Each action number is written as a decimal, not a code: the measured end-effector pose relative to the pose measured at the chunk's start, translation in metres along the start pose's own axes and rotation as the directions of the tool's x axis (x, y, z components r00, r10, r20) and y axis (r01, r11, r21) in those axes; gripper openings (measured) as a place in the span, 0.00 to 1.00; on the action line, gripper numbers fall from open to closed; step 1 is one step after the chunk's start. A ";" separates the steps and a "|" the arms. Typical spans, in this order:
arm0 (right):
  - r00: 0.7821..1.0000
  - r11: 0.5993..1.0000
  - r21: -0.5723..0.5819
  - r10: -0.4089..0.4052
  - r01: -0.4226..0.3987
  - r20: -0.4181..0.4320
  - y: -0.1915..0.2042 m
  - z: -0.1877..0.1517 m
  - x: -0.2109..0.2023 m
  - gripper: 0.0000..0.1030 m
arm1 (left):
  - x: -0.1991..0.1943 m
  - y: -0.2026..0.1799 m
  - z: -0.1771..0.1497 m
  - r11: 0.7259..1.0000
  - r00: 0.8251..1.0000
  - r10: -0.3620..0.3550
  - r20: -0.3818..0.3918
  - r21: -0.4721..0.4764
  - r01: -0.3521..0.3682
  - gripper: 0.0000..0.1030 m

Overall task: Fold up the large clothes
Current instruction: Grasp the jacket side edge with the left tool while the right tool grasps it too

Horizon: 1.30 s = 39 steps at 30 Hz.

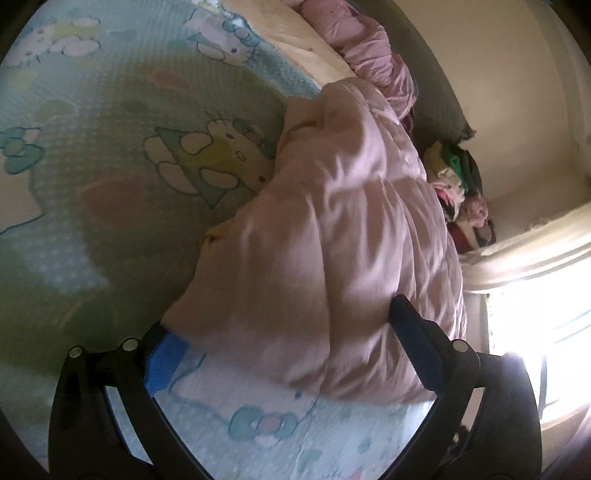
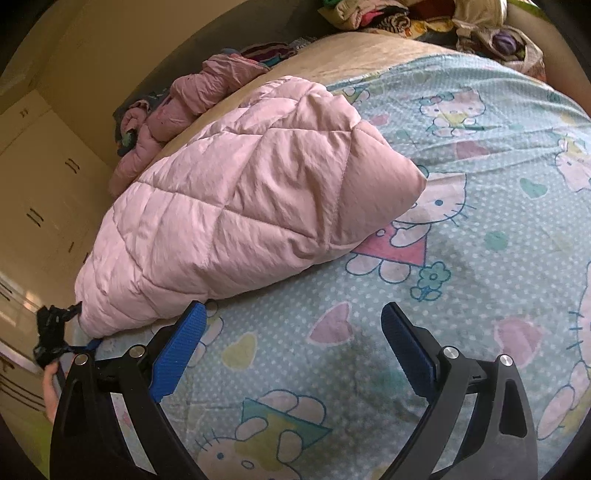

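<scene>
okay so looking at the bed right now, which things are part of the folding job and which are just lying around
Part of the job:
- pink quilted jacket, lying on the bed sheet
- left gripper, open around the jacket's edge
- right gripper, open beside the jacket

Just lying about:
- crumpled pink garment at the bed's far edge
- clothes pile by the wall
- cupboards

Jacket (image 2: 236, 199) on bedsheet (image 2: 480, 221) — clothes pile (image 2: 388, 14) behind.
</scene>
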State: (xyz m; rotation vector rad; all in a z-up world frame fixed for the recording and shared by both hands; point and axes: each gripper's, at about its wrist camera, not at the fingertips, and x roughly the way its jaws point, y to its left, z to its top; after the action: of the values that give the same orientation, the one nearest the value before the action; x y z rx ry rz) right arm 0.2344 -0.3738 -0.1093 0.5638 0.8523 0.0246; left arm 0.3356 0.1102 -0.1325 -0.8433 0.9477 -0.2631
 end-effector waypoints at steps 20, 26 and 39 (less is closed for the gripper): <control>0.982 0.882 0.433 0.183 -0.187 0.051 -0.066 0.073 0.044 0.93 | 0.026 -0.004 0.029 1.000 1.000 -0.006 -0.022 0.000 0.006 0.92; 0.978 0.881 0.429 0.205 -0.201 0.036 -0.064 0.092 0.059 0.96 | 0.031 -0.004 0.033 1.000 1.000 0.006 -0.021 0.006 -0.006 0.92; 0.999 0.995 0.094 0.043 -0.046 0.032 -0.012 0.091 0.052 0.53 | 0.035 -0.020 0.030 0.998 0.999 0.040 0.012 0.049 -0.040 0.75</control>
State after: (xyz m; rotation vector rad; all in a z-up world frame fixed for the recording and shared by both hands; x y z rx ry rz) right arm 0.3320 -0.4137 -0.1041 0.6707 0.8152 0.0166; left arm 0.3835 0.0936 -0.1304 -0.7788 0.9429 -0.2461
